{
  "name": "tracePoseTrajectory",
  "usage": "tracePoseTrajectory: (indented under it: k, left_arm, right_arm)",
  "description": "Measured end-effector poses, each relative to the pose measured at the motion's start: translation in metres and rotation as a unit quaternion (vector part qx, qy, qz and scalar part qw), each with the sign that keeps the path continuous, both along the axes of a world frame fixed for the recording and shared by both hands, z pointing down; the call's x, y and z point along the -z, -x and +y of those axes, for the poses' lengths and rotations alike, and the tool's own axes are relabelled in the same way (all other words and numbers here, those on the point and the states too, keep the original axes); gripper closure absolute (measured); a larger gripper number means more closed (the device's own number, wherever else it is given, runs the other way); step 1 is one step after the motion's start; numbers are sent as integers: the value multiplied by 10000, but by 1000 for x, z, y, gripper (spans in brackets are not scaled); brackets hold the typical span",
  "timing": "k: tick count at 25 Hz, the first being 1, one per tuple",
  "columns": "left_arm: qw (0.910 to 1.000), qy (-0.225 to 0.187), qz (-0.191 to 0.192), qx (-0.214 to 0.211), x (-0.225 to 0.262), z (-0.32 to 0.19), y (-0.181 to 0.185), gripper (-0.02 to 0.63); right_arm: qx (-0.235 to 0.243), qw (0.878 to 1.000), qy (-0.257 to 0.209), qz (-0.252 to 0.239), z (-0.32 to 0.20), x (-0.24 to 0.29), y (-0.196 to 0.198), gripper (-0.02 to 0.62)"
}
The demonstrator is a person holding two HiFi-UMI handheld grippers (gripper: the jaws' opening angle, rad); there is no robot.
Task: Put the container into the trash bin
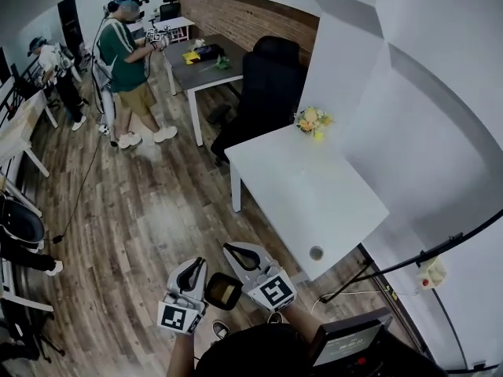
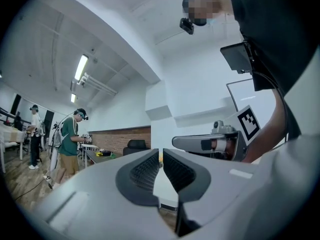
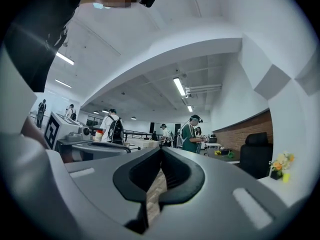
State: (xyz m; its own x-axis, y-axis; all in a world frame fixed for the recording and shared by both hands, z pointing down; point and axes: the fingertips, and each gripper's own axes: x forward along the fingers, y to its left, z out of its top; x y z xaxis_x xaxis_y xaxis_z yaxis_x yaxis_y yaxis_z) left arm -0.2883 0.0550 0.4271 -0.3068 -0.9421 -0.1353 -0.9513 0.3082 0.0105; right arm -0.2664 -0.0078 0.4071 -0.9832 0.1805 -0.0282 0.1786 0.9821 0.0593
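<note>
Wood floor filled most of the room below you, and a brick wall ran along the far side. To your right stood a white bench with a little bunch of flowers on its far corner. A black chair sat just behind that bench. Farther off, a person in a green shirt stood at a grey bench.

Your left hand-held gripper and your right hand-held gripper were low in front of you, side by side and close together. The left one was clenched almost all the way. Only a thin slit was left between its jaws, and nothing was in that slit. The right one was clenched tight, with its jaw tips touching, and it held nothing too. Each one had a cube with black and white squares on it, near your hand.

Between the two, lower down by the floor, you could see the trash bin. It was dark, with an open top and something brown inside. The container was in neither hand-held gripper. The brown bit inside the bin may have been it, but I could not tell for sure. One shoe showed on the floor just below the bin in the head view.
</note>
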Motion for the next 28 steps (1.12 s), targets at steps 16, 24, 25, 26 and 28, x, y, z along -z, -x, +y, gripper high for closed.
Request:
tracePoseTrajectory:
  k: [16,24,25,26,28]
  left_arm:
    - [9785,41,-279,-2045,22,-122,-99,581]
    - [9510,104,-218,-3082,24,-175,-181,581]
    - [9478,147,-222,-3179,22,-180,-192,581]
    - [9438,217,-222,-3292,20,-186,-205,581]
    - [9385,200,-191,-3442,19,-198,-227,581]
  right_arm:
    - [-2063,9785,-54,-40,-95,22,-132,581]
    - [-3139,9492,48,202,-144,7,-225,583]
    - [-3218,9465,99,202,-147,4,-236,583]
    - [-3298,9437,163,196,-151,2,-248,583]
    - [-3433,9387,290,160,-159,-1,-270,583]
